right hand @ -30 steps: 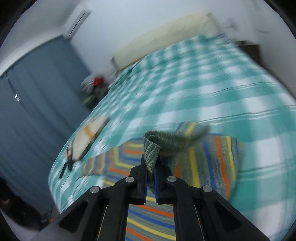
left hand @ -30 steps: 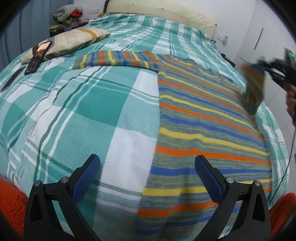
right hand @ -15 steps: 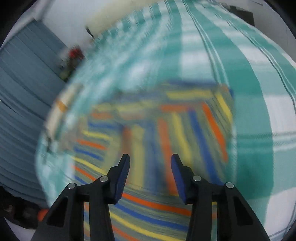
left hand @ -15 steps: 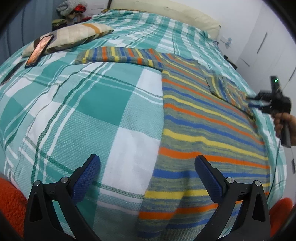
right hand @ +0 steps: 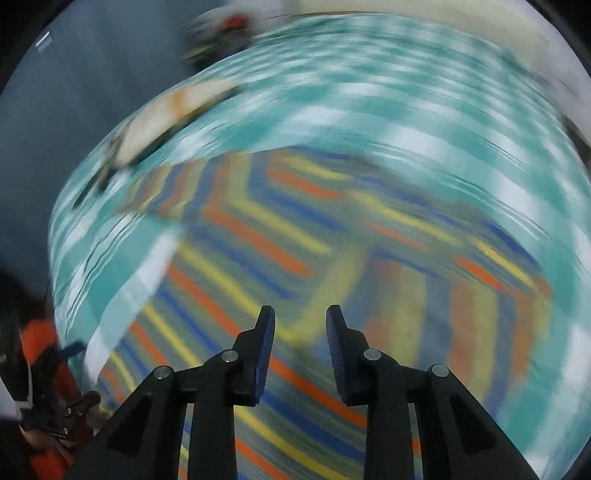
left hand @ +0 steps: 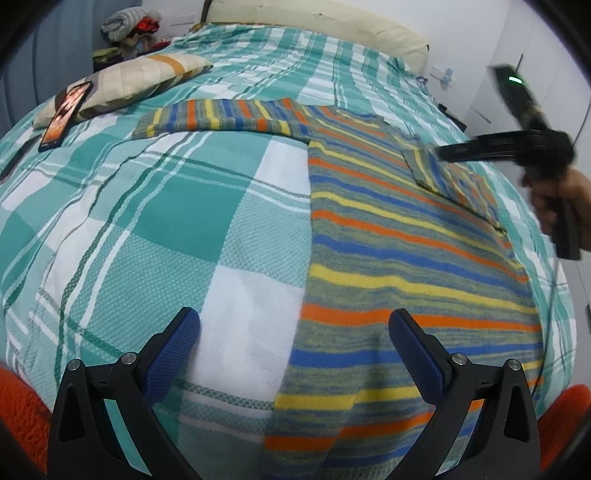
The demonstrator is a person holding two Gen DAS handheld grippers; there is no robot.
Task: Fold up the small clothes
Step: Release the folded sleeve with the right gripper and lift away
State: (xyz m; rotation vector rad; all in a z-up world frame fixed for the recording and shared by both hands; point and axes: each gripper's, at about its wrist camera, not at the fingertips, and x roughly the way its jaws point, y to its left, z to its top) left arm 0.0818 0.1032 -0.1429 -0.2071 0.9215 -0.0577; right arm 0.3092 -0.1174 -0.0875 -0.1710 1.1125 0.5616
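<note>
Striped sweater (left hand: 388, 236) lies flat on the bed (left hand: 184, 206), body running from the near edge toward the headboard, on the right half of the plaid cover. One sleeve (left hand: 221, 118) stretches out to the left across the cover, flat. The other sleeve (left hand: 454, 181) is folded in over the chest, stripes crossing the body's stripes at an angle.

L gripper (left hand: 293, 343): jaws spread wide, nothing between them, low over the near edge of the bed. One pad is over white/teal cover, the other over the sweater hem.

R gripper (right hand: 300, 332): jaws part open, a gap between the blue pads, nothing held. Right wrist view is heavily motion-blurred; under the fingers only sweater stripes and the folded sleeve (right hand: 461, 302) can be made out. From the left wrist view the R gripper (left hand: 443, 152) shows as a dark blur with its tips at the folded sleeve's upper end; contact w/ fabric can't be told. Hand (left hand: 561, 203) grips its handle off the right side of the bed.

No containers in view. Pillow (left hand: 122, 85) sits far left on the bed w/ a phone (left hand: 66, 114) leaning on it, well apart from the sweater. Pile of clothes (left hand: 129, 26) beyond the bed's far-left corner.
</note>
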